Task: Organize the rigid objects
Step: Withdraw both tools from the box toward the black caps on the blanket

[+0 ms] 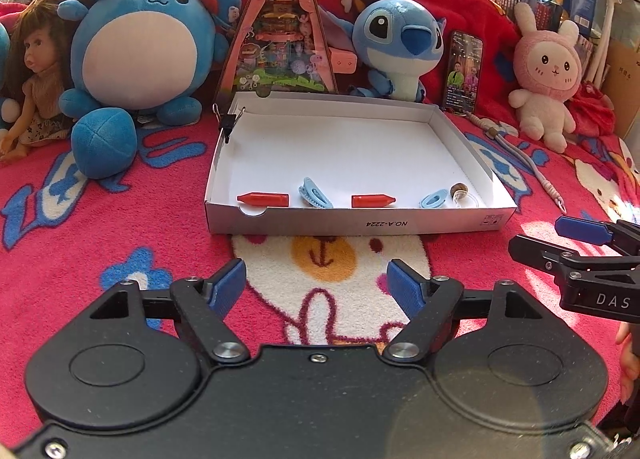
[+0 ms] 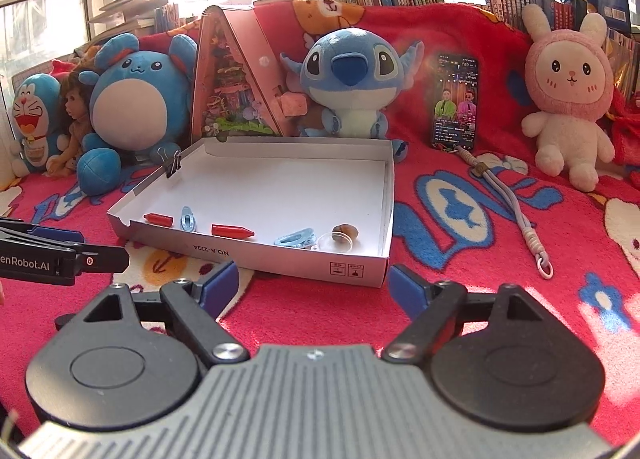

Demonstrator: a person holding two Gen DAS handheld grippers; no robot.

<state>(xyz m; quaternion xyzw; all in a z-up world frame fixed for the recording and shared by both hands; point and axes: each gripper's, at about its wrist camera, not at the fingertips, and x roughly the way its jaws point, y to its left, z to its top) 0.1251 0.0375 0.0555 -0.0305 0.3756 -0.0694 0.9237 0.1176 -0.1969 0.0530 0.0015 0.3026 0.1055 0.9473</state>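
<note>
Left gripper (image 1: 316, 283) and right gripper (image 2: 312, 285) angled down over the blanket (image 1: 120, 227), short of the box (image 1: 344, 219), jaws wide and empty, two red crayons (image 1: 263, 199), two blue clips (image 1: 315, 191), one bead (image 1: 458, 190) along the box's near wall

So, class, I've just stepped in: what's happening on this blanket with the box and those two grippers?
A person holds two grippers just short of a shallow white box on a red blanket. The left gripper and right gripper are both open and empty. Along the box's near wall lie two red crayons, two blue clips and a small brown stone. Plush toys sit behind.
</note>
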